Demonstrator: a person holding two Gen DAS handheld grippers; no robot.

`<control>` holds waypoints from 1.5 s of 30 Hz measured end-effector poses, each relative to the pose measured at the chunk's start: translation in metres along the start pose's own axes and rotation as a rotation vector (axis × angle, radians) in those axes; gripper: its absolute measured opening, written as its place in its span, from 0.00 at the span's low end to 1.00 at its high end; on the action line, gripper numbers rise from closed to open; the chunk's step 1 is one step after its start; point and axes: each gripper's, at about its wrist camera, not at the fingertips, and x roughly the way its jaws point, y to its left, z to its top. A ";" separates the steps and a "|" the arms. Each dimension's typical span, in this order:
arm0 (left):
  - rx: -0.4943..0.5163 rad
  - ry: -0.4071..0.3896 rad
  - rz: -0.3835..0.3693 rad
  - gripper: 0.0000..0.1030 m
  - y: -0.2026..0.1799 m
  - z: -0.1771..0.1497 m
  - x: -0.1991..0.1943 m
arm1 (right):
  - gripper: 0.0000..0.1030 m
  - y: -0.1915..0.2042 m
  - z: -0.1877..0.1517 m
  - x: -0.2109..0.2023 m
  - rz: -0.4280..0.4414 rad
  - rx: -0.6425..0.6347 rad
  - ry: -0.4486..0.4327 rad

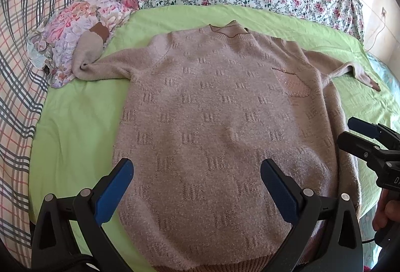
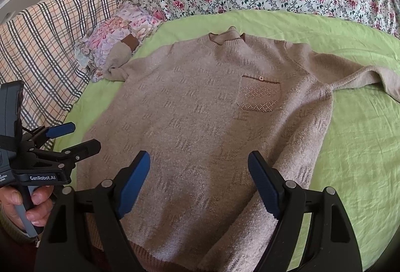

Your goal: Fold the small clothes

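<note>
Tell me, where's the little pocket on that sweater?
The pocket sits on the sweater's chest, right of centre in both views, below the collar and near the right sleeve.

Beige sweater (image 1: 220, 122), seemingly flat, unfolded

Left hand-held gripper (image 1: 196, 169) with blue-padded fingers (image 1: 115, 187) spread wide, right hand-held gripper (image 2: 199, 163) likewise wide apart, both side by side, gripping nothing, left hand (image 2: 27, 204) wrapped around its handle
</note>
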 end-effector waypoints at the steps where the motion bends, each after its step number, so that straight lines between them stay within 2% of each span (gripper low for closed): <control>1: -0.005 -0.004 -0.008 0.99 -0.001 0.000 0.001 | 0.79 -0.002 0.000 0.001 0.004 0.013 0.014; 6: -0.019 0.004 -0.033 0.99 0.000 0.003 0.009 | 0.79 -0.013 -0.001 0.001 -0.012 0.033 0.026; 10: -0.018 0.016 -0.034 0.99 0.000 0.009 0.013 | 0.79 -0.029 -0.001 -0.003 -0.052 0.024 -0.003; 26: -0.009 0.036 -0.021 0.99 -0.009 0.040 0.036 | 0.79 -0.131 0.007 -0.035 -0.176 0.224 -0.004; 30: -0.002 0.036 -0.009 0.99 -0.010 0.047 0.039 | 0.79 -0.185 0.013 -0.054 -0.251 0.312 -0.042; 34: -0.001 0.032 0.005 0.99 -0.010 0.056 0.044 | 0.79 -0.268 0.025 -0.076 -0.355 0.447 -0.097; 36: -0.007 0.036 0.008 0.99 -0.010 0.061 0.048 | 0.75 -0.306 0.032 -0.089 -0.402 0.530 -0.130; 37: -0.009 0.040 0.008 0.99 -0.011 0.063 0.050 | 0.69 -0.324 0.036 -0.095 -0.423 0.578 -0.144; 38: -0.011 0.045 0.009 0.99 -0.011 0.064 0.052 | 0.65 -0.345 0.039 -0.102 -0.431 0.644 -0.167; 41: -0.017 0.057 0.003 0.99 -0.014 0.072 0.060 | 0.64 -0.392 0.052 -0.109 -0.428 0.805 -0.237; 43: -0.022 0.064 -0.006 0.99 -0.017 0.076 0.066 | 0.64 -0.415 0.060 -0.112 -0.435 0.868 -0.263; 45: -0.023 0.068 -0.017 0.99 -0.021 0.080 0.069 | 0.64 -0.437 0.062 -0.105 -0.486 0.910 -0.253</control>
